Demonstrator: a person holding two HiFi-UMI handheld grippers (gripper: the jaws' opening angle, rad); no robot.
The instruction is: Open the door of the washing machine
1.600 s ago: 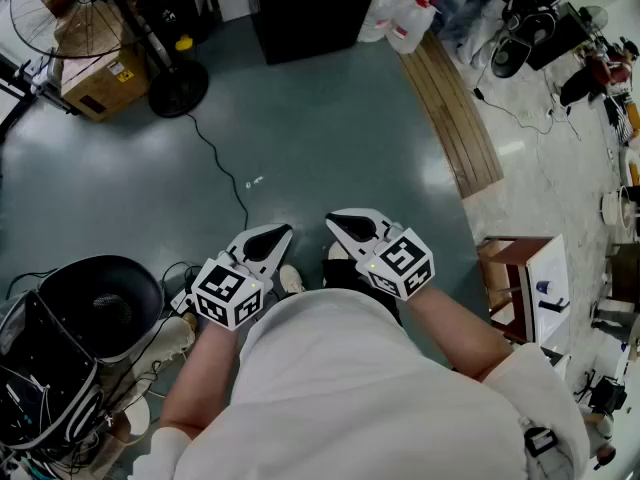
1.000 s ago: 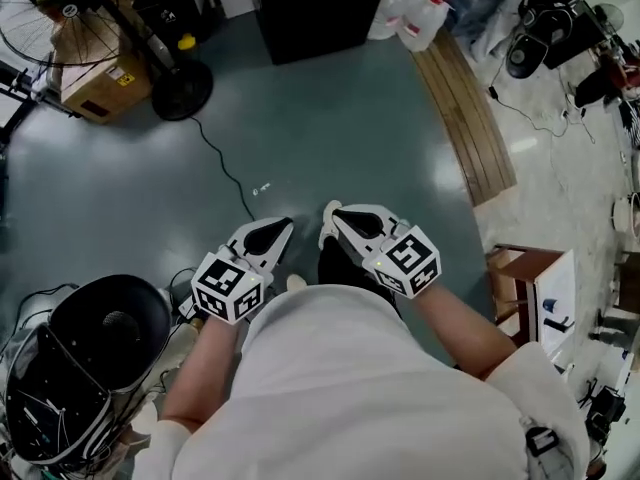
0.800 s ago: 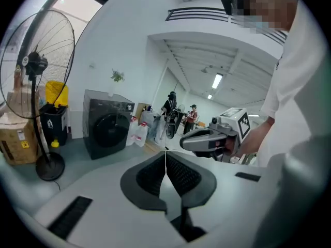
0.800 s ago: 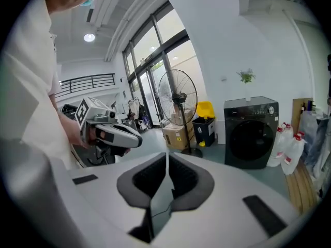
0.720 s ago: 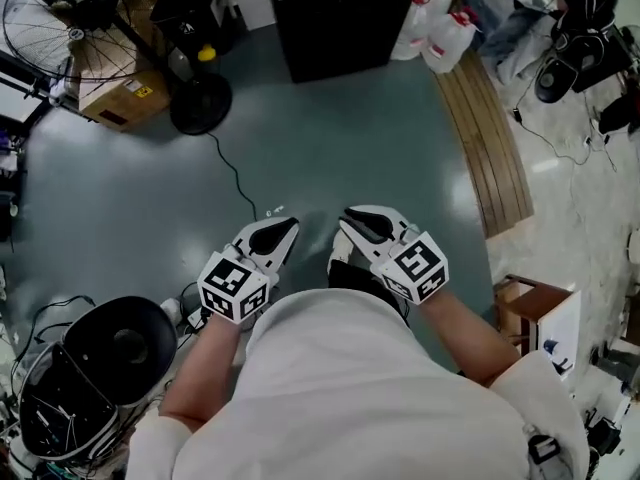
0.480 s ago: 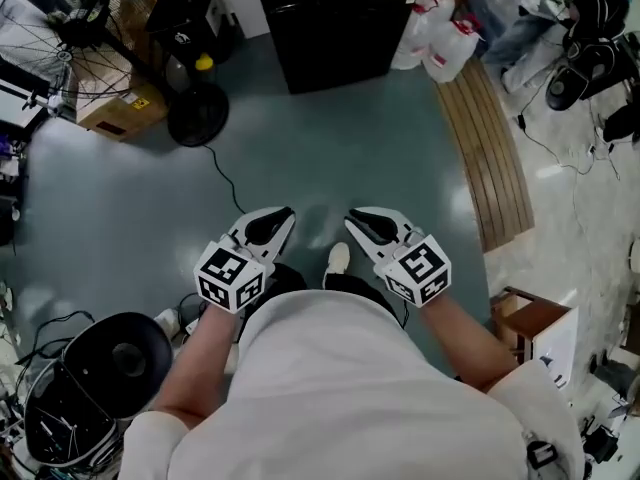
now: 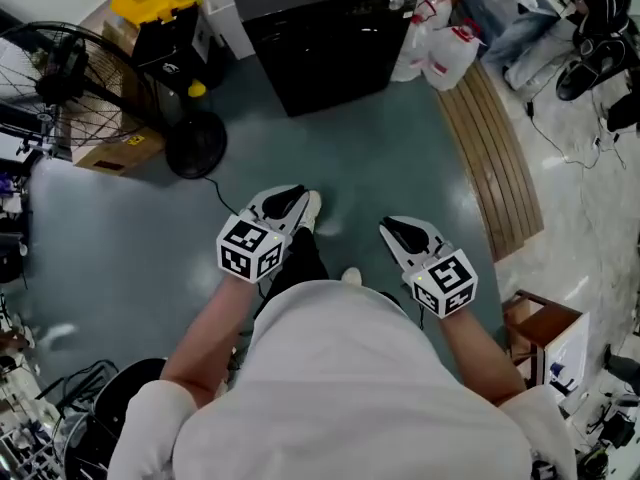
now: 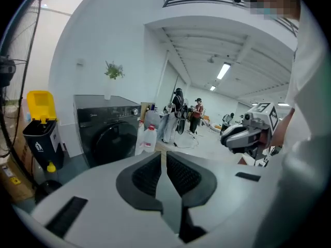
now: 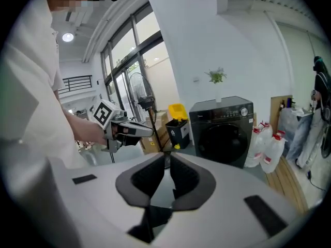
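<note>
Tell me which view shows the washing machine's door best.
Right gripper view: the round door faces the camera, shut. The left gripper view shows it smaller and angled; the head view sees the washing machine from above, door foreshortened.

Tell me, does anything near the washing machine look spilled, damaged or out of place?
Nothing stands out. The washing machine stands straight with its door shut, and the plastic jugs beside it are upright, with no spill visible. Only a black cable lies loose on the floor by the fan base.
</note>
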